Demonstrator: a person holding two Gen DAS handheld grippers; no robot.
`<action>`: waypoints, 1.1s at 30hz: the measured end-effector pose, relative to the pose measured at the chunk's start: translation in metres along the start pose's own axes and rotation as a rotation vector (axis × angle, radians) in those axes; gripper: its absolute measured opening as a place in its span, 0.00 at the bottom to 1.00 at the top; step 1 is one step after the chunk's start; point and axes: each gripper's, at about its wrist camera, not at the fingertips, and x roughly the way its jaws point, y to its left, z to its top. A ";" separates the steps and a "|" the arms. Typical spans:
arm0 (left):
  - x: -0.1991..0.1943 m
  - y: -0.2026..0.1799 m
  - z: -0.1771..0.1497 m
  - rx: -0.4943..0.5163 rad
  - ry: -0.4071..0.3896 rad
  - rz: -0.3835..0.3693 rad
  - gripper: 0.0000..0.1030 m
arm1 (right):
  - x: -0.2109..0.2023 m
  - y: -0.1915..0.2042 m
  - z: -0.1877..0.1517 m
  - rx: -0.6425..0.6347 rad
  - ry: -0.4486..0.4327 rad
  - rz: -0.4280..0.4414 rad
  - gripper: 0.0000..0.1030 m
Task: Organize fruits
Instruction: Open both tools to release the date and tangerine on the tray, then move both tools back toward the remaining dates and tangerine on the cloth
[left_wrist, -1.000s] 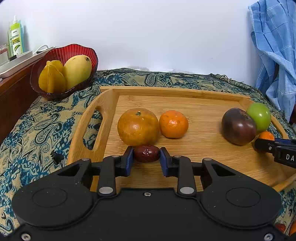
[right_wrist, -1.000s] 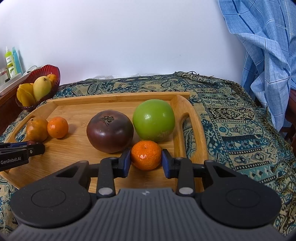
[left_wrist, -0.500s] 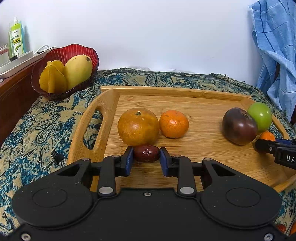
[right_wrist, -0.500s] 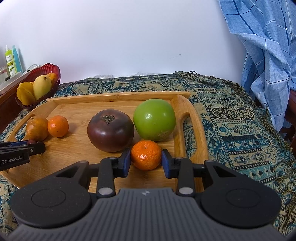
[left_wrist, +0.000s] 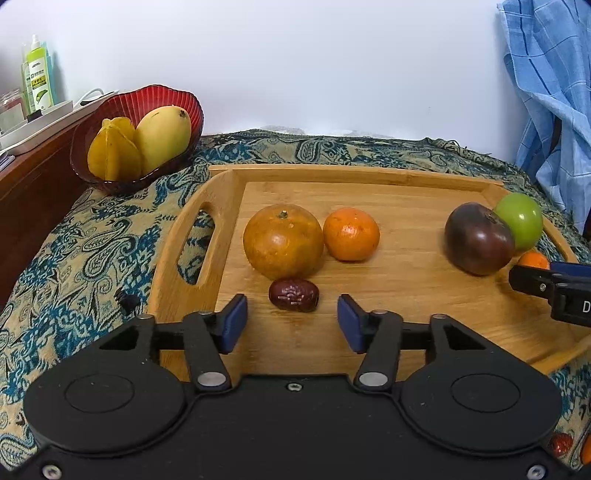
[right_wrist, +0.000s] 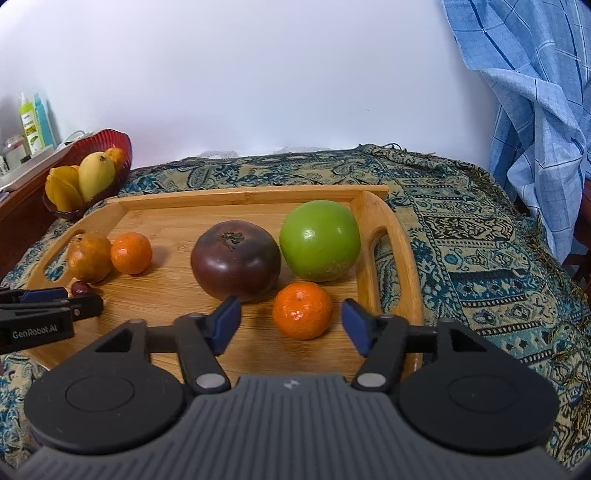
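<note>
On the wooden tray, a wrinkled red date is seen at 6 o'clock of the brownish orange, touching.

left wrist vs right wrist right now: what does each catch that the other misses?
Left wrist only: the left tongs open around the red date, and fruit on the cloth at the lower right corner.

Right wrist only: the right tongs open around the small mandarin, plus the tray's right handle and an orange fruit behind the mango.

Both: wooden tray, brownish orange, second mandarin, dark tomato, green tomato, red bowl.
</note>
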 end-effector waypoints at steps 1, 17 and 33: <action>-0.002 0.000 0.000 -0.001 0.001 -0.002 0.61 | -0.002 0.001 0.000 -0.002 -0.002 0.003 0.80; -0.045 -0.015 -0.018 0.036 -0.019 -0.033 0.85 | -0.042 0.001 -0.019 -0.059 -0.017 0.094 0.91; -0.082 -0.038 -0.059 0.062 -0.026 -0.060 0.87 | -0.072 -0.003 -0.044 -0.159 -0.061 0.136 0.94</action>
